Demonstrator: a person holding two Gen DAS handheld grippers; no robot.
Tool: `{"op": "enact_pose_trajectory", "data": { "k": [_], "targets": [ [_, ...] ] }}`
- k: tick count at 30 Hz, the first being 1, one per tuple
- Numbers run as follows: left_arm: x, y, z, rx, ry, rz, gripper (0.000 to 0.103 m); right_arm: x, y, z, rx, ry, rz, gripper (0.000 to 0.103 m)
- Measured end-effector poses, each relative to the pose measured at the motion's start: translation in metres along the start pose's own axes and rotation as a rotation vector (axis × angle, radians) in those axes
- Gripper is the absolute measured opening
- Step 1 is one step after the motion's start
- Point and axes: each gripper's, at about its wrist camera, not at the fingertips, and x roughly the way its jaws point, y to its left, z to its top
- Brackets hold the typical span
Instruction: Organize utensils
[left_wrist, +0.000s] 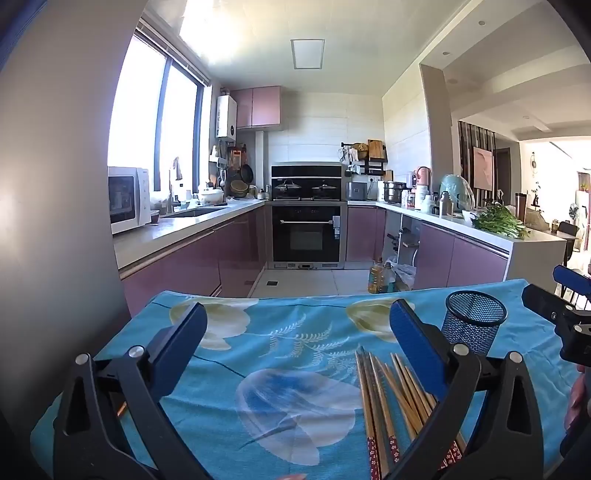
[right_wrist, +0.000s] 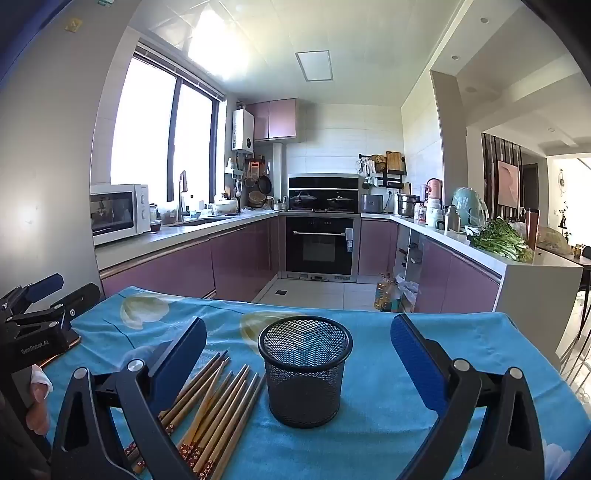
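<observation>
- Left tool (left_wrist: 295, 350): spread wide, nothing between the blue pads (left_wrist: 186, 332), hovering just above the surface (left_wrist: 258, 354) and tipped slightly down.
- Also visible at the left edge of the right wrist view (right_wrist: 40, 295), black body with a blue pad, beside a hand (right_wrist: 37, 402) with a white patch on one finger.
- Surface: covered with a blue cloth (right_wrist: 384, 376) printed with pale flowers and fern fronds.
- Chopsticks (left_wrist: 384, 395): loose bundle lying flat on the cloth, tips pointing away, red patterned ends toward the cameras.
- In the left wrist view, bundle partly under the right-hand finger of the left tool; in the right wrist view (right_wrist: 210, 410), partly behind the left-hand finger of the right tool.
- Cup (right_wrist: 304, 369): black mesh, upright, empty as far as the interior shows, just right of the chopsticks; whether touching them, cannot tell.
- In the left wrist view, cup (left_wrist: 472, 321) beyond the right-hand finger, partly hidden by it.
- Right tool (right_wrist: 297, 358): spread wide, framing the cup but well apart from its sides, gripping nothing.
- Seen again at the right edge of the left wrist view (left_wrist: 565, 295), above the cloth's far corner.
- Beyond the surface: kitchen with a microwave (right_wrist: 118, 212) at left, an oven (right_wrist: 319, 243) at centre, leafy greens (right_wrist: 500, 238) on the counter at right.
</observation>
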Motion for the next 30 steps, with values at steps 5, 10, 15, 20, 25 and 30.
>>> {"op": "enact_pose_trajectory", "data": {
  "k": [5, 10, 15, 20, 25, 30],
  "targets": [
    [-0.002, 0.000, 0.000, 0.006, 0.005, 0.002, 0.097, 0.001, 0.000, 0.000, -0.003, -0.004, 0.000, 0.097],
    [-0.005, -0.002, 0.004, 0.008, -0.006, 0.003, 0.097, -0.006, 0.000, 0.000, -0.004, -0.014, -0.007, 0.097],
    [-0.004, -0.004, 0.000, 0.014, -0.009, -0.005, 0.097, -0.006, 0.001, 0.000, -0.002, -0.024, -0.009, 0.097],
    [-0.006, -0.004, 0.000, 0.018, -0.014, -0.009, 0.097, -0.004, 0.000, -0.001, -0.001, -0.027, -0.013, 0.097],
    [-0.007, -0.004, 0.001, 0.018, -0.013, -0.012, 0.097, -0.004, 0.000, -0.001, -0.006, -0.030, -0.013, 0.097],
    [-0.007, -0.005, 0.002, 0.019, -0.014, -0.011, 0.097, -0.006, 0.002, 0.000, -0.005, -0.032, -0.013, 0.097]
  ]
}}
